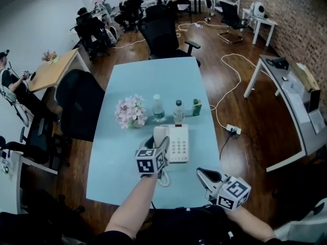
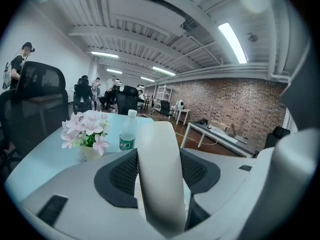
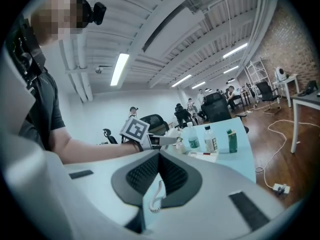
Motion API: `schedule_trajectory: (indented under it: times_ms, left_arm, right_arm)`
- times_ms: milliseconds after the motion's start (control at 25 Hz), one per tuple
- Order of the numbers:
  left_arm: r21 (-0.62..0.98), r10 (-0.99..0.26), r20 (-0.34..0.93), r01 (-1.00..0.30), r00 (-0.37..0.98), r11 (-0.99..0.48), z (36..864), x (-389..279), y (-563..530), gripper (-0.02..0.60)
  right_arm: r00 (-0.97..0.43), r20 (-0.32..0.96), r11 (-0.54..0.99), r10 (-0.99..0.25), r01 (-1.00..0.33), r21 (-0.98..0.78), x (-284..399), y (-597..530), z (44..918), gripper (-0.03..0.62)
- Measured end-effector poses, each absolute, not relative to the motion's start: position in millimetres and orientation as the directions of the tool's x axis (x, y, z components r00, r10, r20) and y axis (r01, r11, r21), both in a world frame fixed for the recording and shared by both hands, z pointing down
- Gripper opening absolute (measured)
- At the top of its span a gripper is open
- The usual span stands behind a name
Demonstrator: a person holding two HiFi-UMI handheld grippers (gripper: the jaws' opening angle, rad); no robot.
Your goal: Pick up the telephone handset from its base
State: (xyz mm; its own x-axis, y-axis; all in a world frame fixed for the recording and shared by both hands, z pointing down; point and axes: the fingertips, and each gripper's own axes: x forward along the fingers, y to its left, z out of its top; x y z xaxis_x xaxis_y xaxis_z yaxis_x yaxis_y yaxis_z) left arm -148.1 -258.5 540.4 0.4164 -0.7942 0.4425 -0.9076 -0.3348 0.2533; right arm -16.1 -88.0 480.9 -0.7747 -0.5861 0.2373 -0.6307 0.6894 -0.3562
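A white telephone base (image 1: 178, 143) with a keypad lies on the light blue table (image 1: 122, 172). My left gripper (image 1: 158, 141) is shut on the white handset (image 1: 160, 135), which sits above the base's left side. In the left gripper view the handset (image 2: 159, 174) fills the gap between the two dark pads and points away from the camera. The coiled cord (image 1: 164, 180) hangs down from it toward the table's near edge. My right gripper (image 1: 203, 173) is shut and empty, low and to the right of the phone. Past its jaws I see the cord (image 3: 158, 196) and the base (image 3: 205, 156).
Behind the phone stand a pot of pink flowers (image 1: 131, 111), two clear water bottles (image 1: 158, 107) (image 1: 178, 111) and a small green bottle (image 1: 197, 106). A black office chair (image 1: 79, 103) is at the table's left. A power strip (image 1: 232, 129) and cable lie on the floor to the right.
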Motion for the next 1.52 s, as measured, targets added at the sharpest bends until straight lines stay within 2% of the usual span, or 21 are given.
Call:
schedule_trajectory:
  times_ms: [200, 520, 720, 1040, 1520]
  left_arm:
    - [0.279, -0.837, 0.343, -0.897, 0.427, -0.344, 492.9, -149.4, -215.8, 0.242]
    - [0.265, -0.879, 0.259, -0.904, 0.401, -0.335, 446.9, -149.5, -119.0, 0.241]
    - [0.370, -0.900, 0.204, -0.881, 0.385, -0.294, 437.6, -148.9, -57.2, 0.241]
    - [0.423, -0.926, 0.154, -0.870, 0.344, -0.253, 437.9, -136.9, 5.1, 0.241]
    - [0.407, -0.930, 0.183, -0.886, 0.318, -0.222, 447.0, -140.4, 9.4, 0.241]
  right_arm:
    - [-0.832, 0.213, 0.757, -0.513, -0.555, -0.345, -15.0, -75.3, 469.5, 0.015]
    - [-0.898, 0.199, 0.834, -0.393, -0.439, -0.334, -3.3, -39.9, 463.6, 0.015]
    - [-0.921, 0.199, 0.852, -0.334, -0.385, -0.354, 5.8, -12.3, 471.4, 0.015]
    - [-0.946, 0.210, 0.872, -0.247, -0.312, -0.377, 8.4, 25.3, 485.8, 0.015]
    - [-0.943, 0.210, 0.876, -0.258, -0.320, -0.362, 6.8, 21.7, 484.6, 0.014]
